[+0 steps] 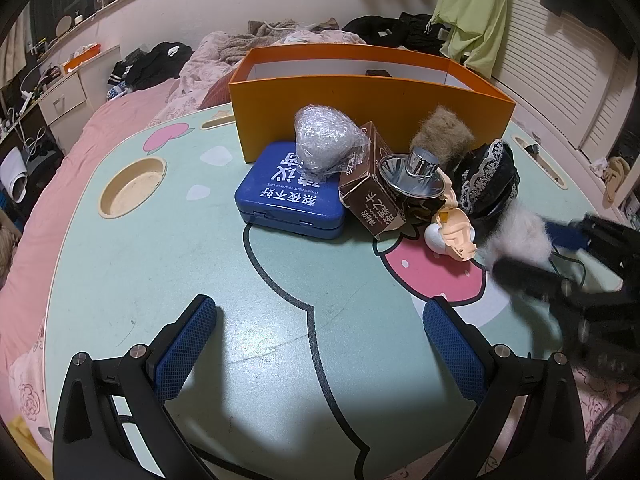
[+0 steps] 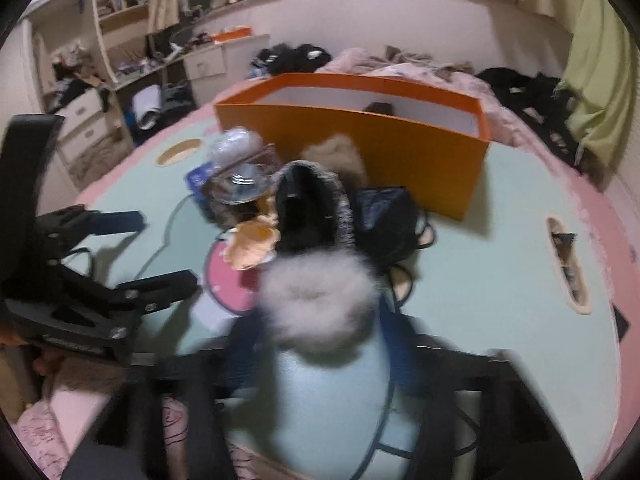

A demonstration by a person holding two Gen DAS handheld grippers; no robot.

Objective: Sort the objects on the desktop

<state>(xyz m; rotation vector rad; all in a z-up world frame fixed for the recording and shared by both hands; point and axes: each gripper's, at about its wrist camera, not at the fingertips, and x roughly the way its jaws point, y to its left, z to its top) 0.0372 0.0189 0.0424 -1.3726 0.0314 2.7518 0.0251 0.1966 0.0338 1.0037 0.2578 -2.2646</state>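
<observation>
Item in hand: white fur pompom, sitting between the blue pads of the right gripper, which is clamping on it near the right edge of the tabletop; both views are blurring here, so the firmness of the hold is looking likely, not certain.

Handling: the puff is squashing easily; a hold through its core and a clean lift above the pile is advisable before crossing to the orange box at the table's far edge.

Left gripper: resting wide apart, grasping nothing, over the near edge.

Adjacent stock, mid-table:
- black lace-trimmed piece and doll, lying just beside the pompom, risking snagging;
- brown carton;
- chrome funnel-shaped piece;
- blue case, carrying a wrapped bundle;
- brown fur tuft.
</observation>
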